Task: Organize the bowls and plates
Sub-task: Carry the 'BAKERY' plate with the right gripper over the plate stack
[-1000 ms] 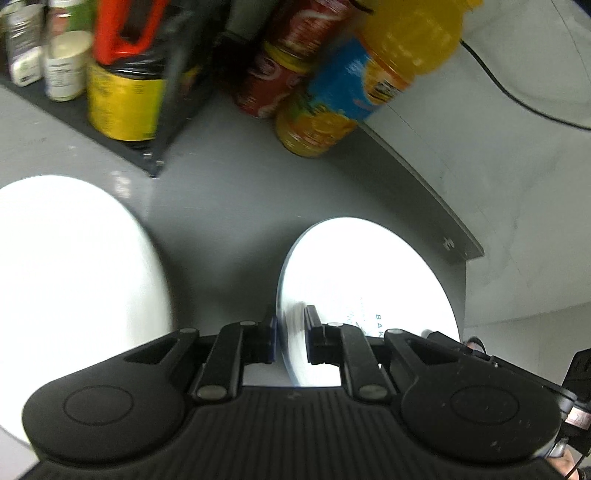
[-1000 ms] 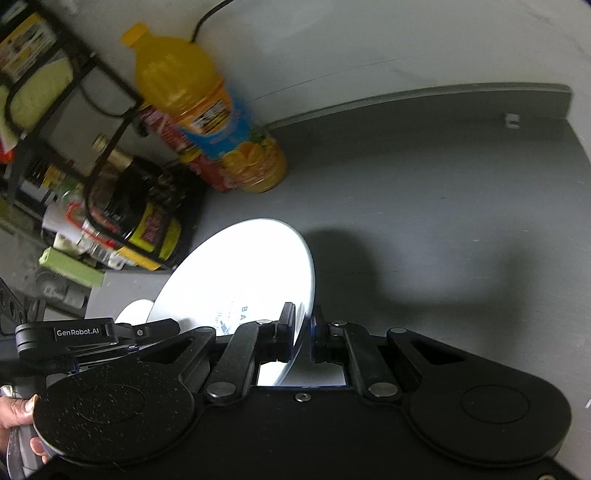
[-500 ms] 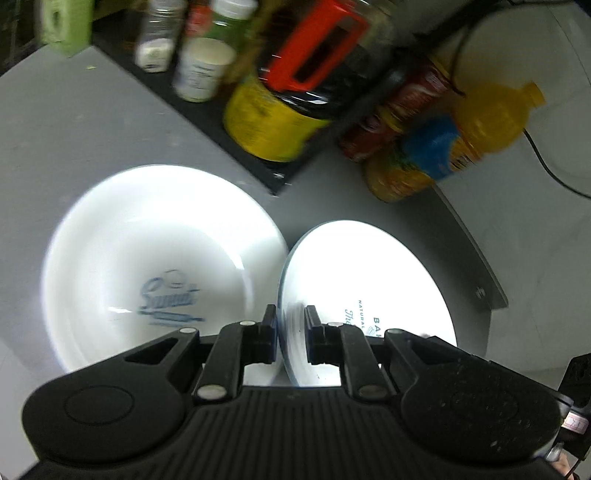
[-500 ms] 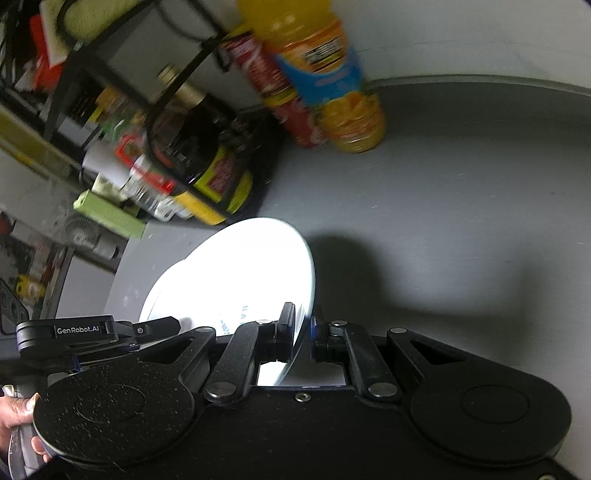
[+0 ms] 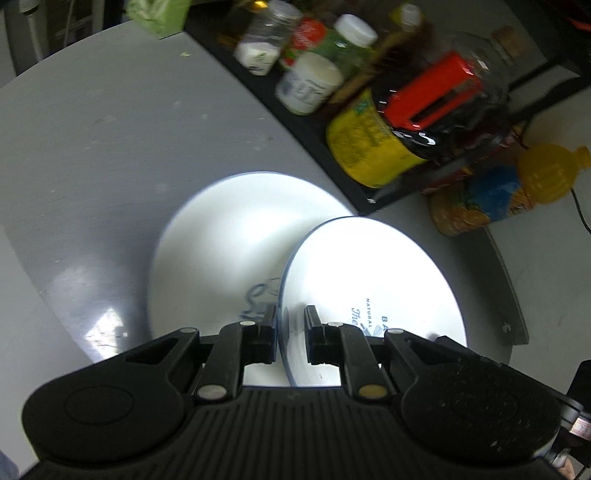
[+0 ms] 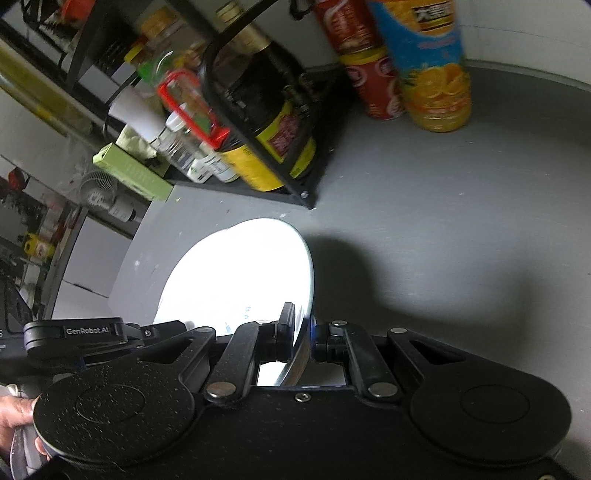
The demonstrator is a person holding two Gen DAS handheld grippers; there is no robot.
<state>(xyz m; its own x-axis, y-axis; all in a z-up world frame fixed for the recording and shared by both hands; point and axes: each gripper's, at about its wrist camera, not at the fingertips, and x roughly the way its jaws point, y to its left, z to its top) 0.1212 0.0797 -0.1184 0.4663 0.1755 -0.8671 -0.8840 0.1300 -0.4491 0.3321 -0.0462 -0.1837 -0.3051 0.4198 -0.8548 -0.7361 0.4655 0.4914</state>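
A small white plate [image 5: 369, 288] with a blue rim and blue print is held tilted above the grey table. My left gripper [image 5: 290, 332] is shut on its near rim. In the right wrist view the same plate [image 6: 243, 280] glares white, and my right gripper [image 6: 303, 332] is shut on its opposite rim. A larger white plate [image 5: 229, 251] with blue script lies flat on the table, partly under the small plate's left side. A hand [image 6: 14, 417] holds the left tool at the lower left.
A black rack [image 5: 373, 192] of jars and bottles stands behind the plates. An orange juice bottle [image 5: 517, 184] and red cans [image 6: 369, 74] stand to its right. A green box [image 5: 159, 14] sits far left. The table's edge [image 5: 513, 295] runs close on the right.
Both grippers have carried the small plate leftward. The large plate has come into full view, and the small plate now overlaps its right part. The juice bottle has slid to the right edge.
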